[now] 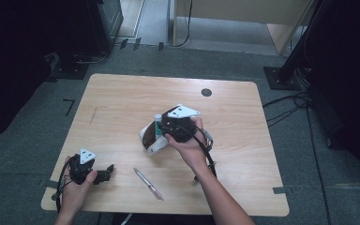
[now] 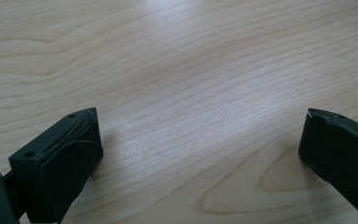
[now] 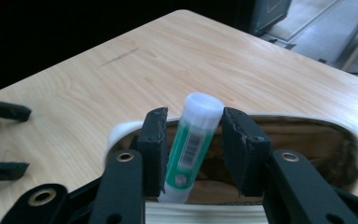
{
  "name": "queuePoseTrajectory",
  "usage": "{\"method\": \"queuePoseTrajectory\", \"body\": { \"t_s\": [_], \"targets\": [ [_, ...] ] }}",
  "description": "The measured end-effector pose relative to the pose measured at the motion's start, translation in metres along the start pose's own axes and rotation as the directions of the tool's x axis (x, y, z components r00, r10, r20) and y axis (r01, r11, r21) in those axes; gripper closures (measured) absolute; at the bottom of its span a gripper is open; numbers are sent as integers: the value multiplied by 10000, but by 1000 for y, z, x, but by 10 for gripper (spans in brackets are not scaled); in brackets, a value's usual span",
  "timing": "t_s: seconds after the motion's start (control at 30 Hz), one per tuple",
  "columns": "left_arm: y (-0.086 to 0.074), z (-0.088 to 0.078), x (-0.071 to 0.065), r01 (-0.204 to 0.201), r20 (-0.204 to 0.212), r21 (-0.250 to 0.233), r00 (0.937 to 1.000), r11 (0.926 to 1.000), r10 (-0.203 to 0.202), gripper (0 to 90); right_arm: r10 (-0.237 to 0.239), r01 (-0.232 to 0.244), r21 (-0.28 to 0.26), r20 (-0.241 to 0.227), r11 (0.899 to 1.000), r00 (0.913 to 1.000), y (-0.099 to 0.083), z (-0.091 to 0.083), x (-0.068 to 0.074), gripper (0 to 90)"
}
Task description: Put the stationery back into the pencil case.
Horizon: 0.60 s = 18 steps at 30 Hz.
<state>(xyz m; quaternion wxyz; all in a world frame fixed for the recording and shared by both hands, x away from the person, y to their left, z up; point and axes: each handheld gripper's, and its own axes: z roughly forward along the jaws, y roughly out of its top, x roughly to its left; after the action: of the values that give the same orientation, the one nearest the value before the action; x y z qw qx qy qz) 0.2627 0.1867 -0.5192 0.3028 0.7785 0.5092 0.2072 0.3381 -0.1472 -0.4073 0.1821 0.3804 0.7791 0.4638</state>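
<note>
Right gripper jaws flank a green glue stick standing in the open pouch at table centre, without clamping it. Left gripper, near-left, is spread wide and holds nothing.

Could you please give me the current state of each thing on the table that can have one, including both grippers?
Pencil case: open, lying on the table.
Glue stick: capped, tilted, lower end inside the case, between the right jaws.
Right gripper: over the open case, jaws close either side of the stick; a firm grip cannot be told.
Left gripper: open, nothing between the jaws.
Pen: lying flat on the table, untouched.
</note>
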Motion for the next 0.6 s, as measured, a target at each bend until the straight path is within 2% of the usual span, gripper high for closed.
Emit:
{"method": "queuePoseTrajectory", "body": {
  "t_s": [0.33, 0.6],
  "targets": [
    [0, 0, 0, -11, 13, 8, 10000, 10000, 11, 0, 52, -47, -168, 305, 9998, 9995, -1, -8, -7, 585],
    [0, 0, 0, 7, 2, -14, 10000, 10000, -7, 0, -31, 46, -325, 445, 9995, 9990, -4, -27, -12, 549]
  ]
}}
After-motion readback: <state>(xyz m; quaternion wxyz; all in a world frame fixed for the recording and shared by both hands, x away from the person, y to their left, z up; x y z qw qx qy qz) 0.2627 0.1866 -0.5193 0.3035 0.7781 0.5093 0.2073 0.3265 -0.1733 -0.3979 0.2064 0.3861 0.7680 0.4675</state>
